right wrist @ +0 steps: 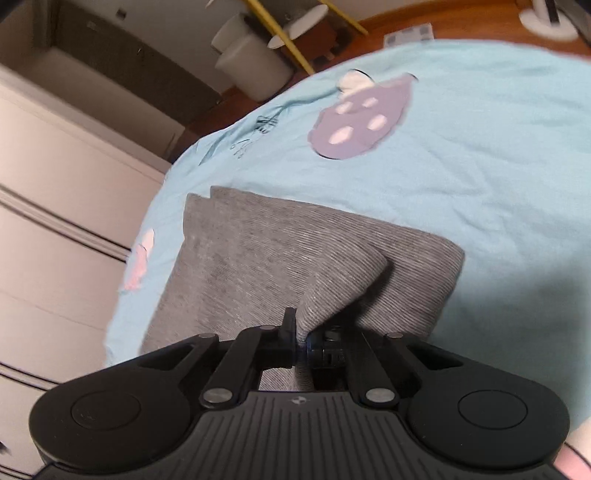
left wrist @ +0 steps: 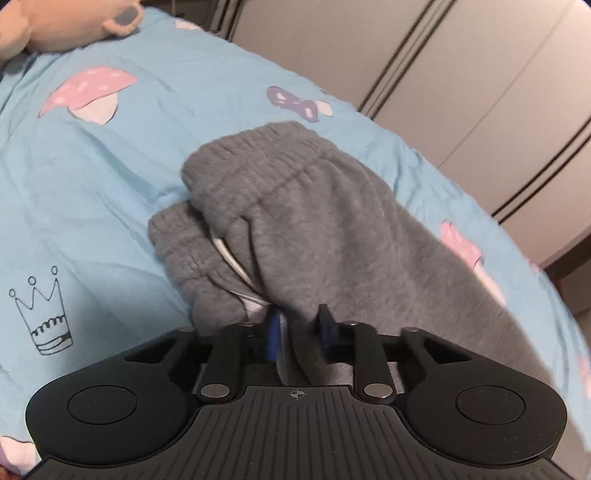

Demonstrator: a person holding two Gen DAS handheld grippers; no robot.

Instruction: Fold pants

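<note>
Pants (left wrist: 295, 229) in grey fleece are pinched in both claws at once. Left gripper (left wrist: 297, 328) has its jaws drawn narrow on a fold of the grey cloth near the waist, the blue pad of one finger showing against the fabric. From there the garment rises away from the claw: the elastic waistband (left wrist: 258, 158) bunches at the top, and a white drawstring (left wrist: 232, 258) runs down the gap between two layers of the waist. Beneath lies a light blue bedsheet (left wrist: 110, 177) printed with pink mushrooms and a line-drawn crown (left wrist: 42, 314). A plush toy (left wrist: 74, 26) sits at the far corner of the bed, and pale wardrobe doors (left wrist: 461, 74) stand beyond the edge.

Right gripper (right wrist: 303, 338) is likewise closed tight on a raised pinch of the pants (right wrist: 266, 258), the cloth peaking up out of the jaws. Outward from it the leg ends lie flat in stacked layers on the bedsheet (right wrist: 480, 166), which here carries a purple mushroom print (right wrist: 360, 122). Past the bed are white stools (right wrist: 255, 62) on a wooden floor.
</note>
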